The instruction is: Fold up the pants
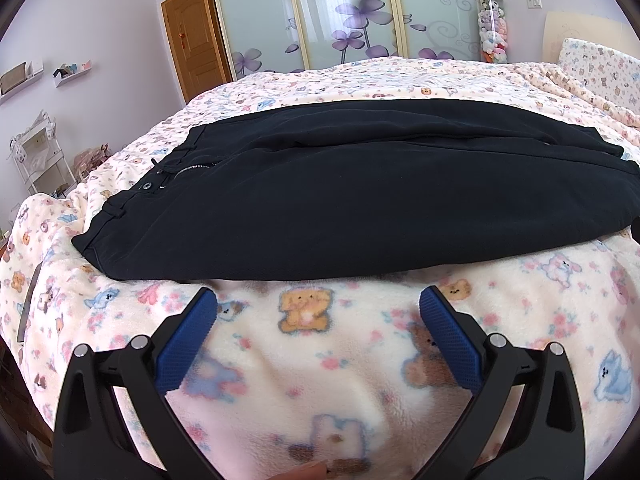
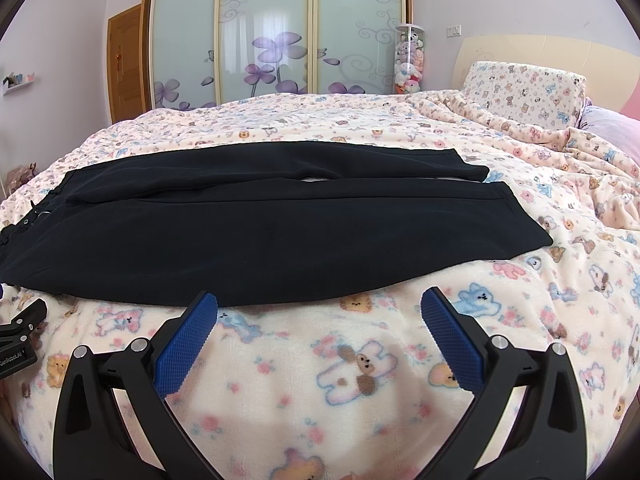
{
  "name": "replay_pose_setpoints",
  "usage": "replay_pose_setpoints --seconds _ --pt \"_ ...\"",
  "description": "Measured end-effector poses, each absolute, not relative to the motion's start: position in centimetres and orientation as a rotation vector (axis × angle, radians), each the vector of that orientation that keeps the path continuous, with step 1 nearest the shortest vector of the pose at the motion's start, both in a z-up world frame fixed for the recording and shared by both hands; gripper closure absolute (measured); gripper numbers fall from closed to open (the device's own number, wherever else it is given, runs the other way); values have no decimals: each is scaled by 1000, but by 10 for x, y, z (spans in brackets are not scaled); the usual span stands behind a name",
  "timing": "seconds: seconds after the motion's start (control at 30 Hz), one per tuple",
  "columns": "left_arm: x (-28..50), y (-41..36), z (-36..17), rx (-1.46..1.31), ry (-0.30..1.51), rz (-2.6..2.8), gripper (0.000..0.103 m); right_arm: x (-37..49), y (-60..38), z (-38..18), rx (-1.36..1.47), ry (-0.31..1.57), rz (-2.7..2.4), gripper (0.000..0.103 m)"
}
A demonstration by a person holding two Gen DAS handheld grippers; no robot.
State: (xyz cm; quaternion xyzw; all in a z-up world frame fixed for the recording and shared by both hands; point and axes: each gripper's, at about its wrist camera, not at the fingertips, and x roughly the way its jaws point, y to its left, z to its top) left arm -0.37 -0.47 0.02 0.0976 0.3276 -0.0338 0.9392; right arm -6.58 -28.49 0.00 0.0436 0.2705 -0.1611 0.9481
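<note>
Dark navy pants (image 1: 340,196) lie flat across the bed, waistband with zipper and button (image 1: 146,186) at the left, leg ends at the right. In the right wrist view the pants (image 2: 260,224) show both legs side by side, cuffs (image 2: 516,216) at the right. My left gripper (image 1: 318,300) stands open just in front of the pants' near edge, nothing between its blue pads (image 1: 188,340). My right gripper (image 2: 319,302) is open too, just short of the near edge of the nearer leg. Part of the left gripper (image 2: 20,332) shows at the left edge.
A fleece blanket with a bear print (image 1: 304,380) covers the bed (image 2: 360,360). A pillow (image 2: 524,92) and headboard (image 2: 540,52) are at the back right. Sliding wardrobe doors (image 2: 276,32), a tube of plush toys (image 2: 408,60) and a wooden door (image 1: 196,40) stand behind.
</note>
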Motion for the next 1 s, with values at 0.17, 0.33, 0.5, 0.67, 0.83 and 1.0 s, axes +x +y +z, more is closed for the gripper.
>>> replay_pose_setpoints --seconds 0.17,0.33,0.5,0.67,0.83,1.0 --pt "-4 -5 0 200 669 -69 2 -66 -285 0 89 551 -328 1" --pt "-4 -5 0 201 669 -69 2 -66 -285 0 89 551 -328 1" --pt "-4 -5 0 200 670 -69 2 -68 -284 5 91 552 -319 1" --pt "-4 -8 -4 208 660 -69 2 -67 -282 -1 111 556 -296 1" --pt "-7 -20 -4 212 660 -68 2 -67 -291 4 139 561 -267 1" --pt "-3 -16 13 179 671 -62 2 -69 -307 33 140 524 -236 1"
